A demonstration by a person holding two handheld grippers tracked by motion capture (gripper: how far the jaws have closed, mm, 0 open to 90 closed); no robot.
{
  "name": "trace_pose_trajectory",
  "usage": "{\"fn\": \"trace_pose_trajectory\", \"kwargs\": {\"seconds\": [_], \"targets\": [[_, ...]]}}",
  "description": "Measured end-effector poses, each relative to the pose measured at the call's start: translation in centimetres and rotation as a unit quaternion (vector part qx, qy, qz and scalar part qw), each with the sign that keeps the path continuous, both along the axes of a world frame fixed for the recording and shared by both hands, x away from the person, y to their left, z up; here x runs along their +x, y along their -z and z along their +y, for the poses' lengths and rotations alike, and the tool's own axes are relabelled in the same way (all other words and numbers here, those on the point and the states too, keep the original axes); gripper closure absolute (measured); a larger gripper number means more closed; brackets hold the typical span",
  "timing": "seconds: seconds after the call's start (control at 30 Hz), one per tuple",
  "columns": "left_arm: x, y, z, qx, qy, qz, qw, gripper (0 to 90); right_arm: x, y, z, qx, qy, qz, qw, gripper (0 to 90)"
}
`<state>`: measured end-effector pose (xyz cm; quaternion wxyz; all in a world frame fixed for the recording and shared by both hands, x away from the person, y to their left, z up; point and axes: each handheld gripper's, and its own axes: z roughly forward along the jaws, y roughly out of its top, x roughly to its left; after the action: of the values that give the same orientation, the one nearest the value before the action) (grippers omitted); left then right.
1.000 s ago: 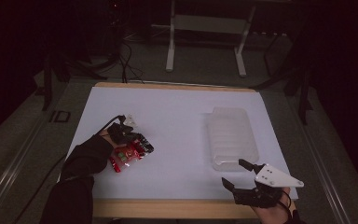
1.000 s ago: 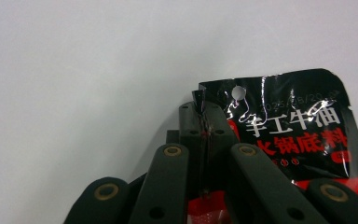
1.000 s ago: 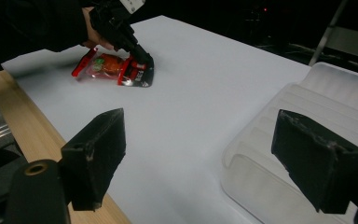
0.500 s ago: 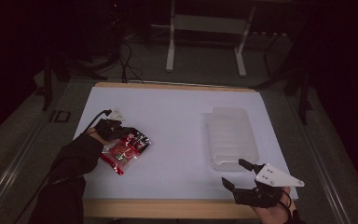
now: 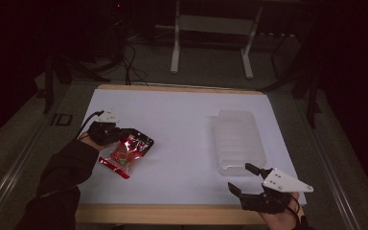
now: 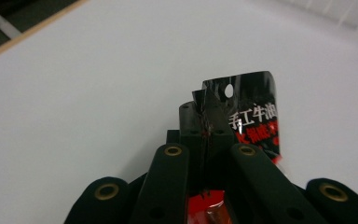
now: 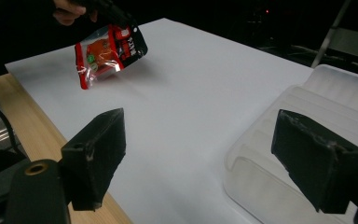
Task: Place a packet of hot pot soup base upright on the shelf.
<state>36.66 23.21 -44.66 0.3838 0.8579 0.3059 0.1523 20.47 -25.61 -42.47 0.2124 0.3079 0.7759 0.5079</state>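
Note:
A red and black snack packet [image 5: 127,151] hangs tilted just above the white sheet at the table's left. My left gripper [image 5: 119,136] is shut on its black top edge. In the left gripper view the jaws [image 6: 205,119] pinch the packet [image 6: 254,116] beside its hang hole. The right gripper view shows the packet [image 7: 107,51] far off, held clear of the sheet with a shadow under it. My right gripper [image 5: 243,178] stands open near the front right edge, with nothing between its jaws [image 7: 207,149].
A clear ribbed plastic tray [image 5: 237,139] lies on the right half of the sheet, just beyond my right gripper, and shows as the tray [image 7: 335,93] in the right gripper view. The wooden table edge [image 5: 172,213] runs along the front. Table legs and cables stand behind.
My left hand has drawn back to the left and up a little, and the packet in it has come off the sheet and opened out flatter. The right gripper has not moved.

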Motion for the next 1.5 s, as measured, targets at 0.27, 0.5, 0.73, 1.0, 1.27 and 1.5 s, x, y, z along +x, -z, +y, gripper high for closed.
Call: {"fn": "trace_pose_trajectory", "kwargs": {"seconds": [0.27,0.5,0.73,1.0,1.27,1.5], "targets": [[-1.3,-1.5,-0.4,-0.033,0.014,-0.014,0.9993,88.7,0.0,-0.4,-0.5,0.006,0.0,0.0,1.0,24.0],[-1.9,-3.0,-1.2,-0.057,0.032,-0.023,0.9976,88.7,0.2,-0.8,-0.6,0.005,-0.004,-0.001,1.0,28.2],[-2.3,-4.3,-2.1,-0.077,0.041,-0.037,0.9955,88.8,0.3,-1.3,-0.7,0.003,-0.005,-0.007,1.0,28.5],[-2.6,-5.3,-3.2,-0.113,0.053,-0.043,0.9913,88.7,1.1,-2.4,-1.2,0.006,-0.011,-0.017,0.9998,28.3],[-2.9,-6.1,-4.8,-0.143,0.071,-0.049,0.986,88.7,2.6,-4.1,-1.4,0.004,-0.01,-0.034,0.9994,28.2],[-3.3,-6.5,-6.2,-0.151,0.081,-0.065,0.9831,88.8,4.1,-6.0,-1.0,-0.002,-0.02,-0.048,0.9986,28.3]]}}
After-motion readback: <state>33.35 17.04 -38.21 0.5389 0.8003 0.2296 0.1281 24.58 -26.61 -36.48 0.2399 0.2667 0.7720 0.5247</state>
